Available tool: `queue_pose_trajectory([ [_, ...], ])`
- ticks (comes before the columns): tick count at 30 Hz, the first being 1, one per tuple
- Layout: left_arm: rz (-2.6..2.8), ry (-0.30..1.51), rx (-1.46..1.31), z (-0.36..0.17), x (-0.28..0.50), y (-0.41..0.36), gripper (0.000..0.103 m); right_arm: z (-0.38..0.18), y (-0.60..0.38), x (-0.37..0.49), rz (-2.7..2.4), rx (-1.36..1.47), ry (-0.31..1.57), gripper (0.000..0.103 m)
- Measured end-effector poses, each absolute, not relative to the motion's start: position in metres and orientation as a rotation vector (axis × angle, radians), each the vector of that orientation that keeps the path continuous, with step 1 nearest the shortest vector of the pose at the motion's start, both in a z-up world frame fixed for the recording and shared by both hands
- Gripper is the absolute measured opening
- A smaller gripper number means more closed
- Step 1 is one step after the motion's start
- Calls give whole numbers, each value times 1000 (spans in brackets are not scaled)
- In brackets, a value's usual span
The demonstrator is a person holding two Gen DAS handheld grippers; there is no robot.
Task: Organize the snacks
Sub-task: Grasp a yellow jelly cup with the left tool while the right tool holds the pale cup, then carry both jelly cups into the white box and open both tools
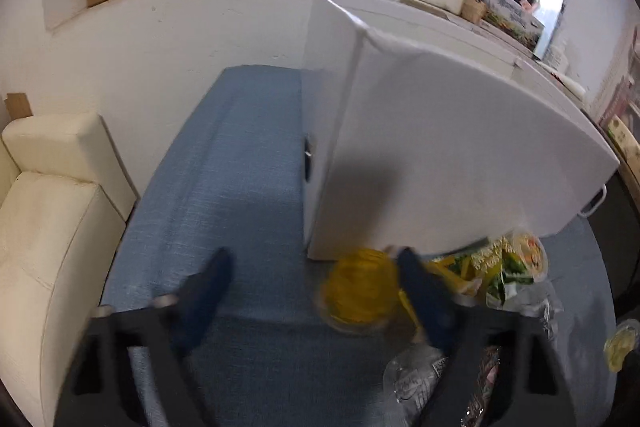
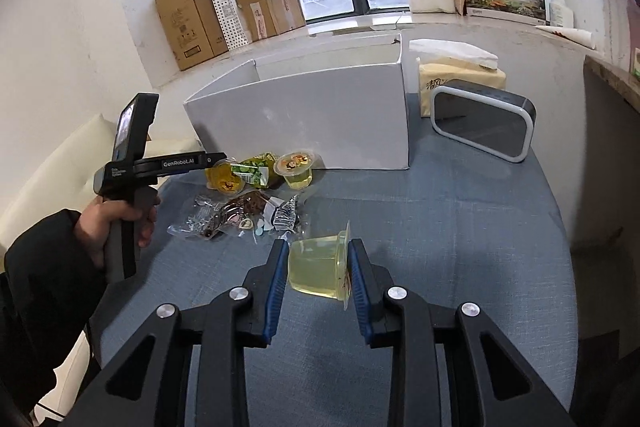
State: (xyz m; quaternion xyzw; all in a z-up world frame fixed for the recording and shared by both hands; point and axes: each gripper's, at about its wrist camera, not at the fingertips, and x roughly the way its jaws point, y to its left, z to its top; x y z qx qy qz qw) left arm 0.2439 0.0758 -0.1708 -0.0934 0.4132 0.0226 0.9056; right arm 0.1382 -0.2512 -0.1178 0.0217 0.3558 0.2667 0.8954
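My right gripper is shut on a pale yellow jelly cup, tipped on its side, above the blue tablecloth. A white open box stands behind the snack pile: an upright jelly cup, a green packet, clear wrapped snacks. My left gripper is open; a yellow jelly cup lies just inside its right finger, close to the box. The left gripper also shows in the right wrist view, beside a yellow cup.
A dark speaker with a white rim and a tissue pack stand right of the box. A cream sofa lies left of the table. Cardboard boxes sit on the window sill.
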Motion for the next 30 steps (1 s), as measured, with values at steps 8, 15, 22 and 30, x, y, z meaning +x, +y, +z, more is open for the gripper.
queue_pose_trajectory([
  [8,-3,843,-123,-166,226,58,37,-121,-239,138,578,36,746,33],
  [15,-43,730,-141,-129,177,61,37,-114,-228,133,602,30,726,33],
  [22,-91,591,-157,-68,154,63,37,-97,-216,141,626,17,694,33],
  [30,-129,504,-130,-17,189,61,37,-51,-202,192,626,24,597,33],
])
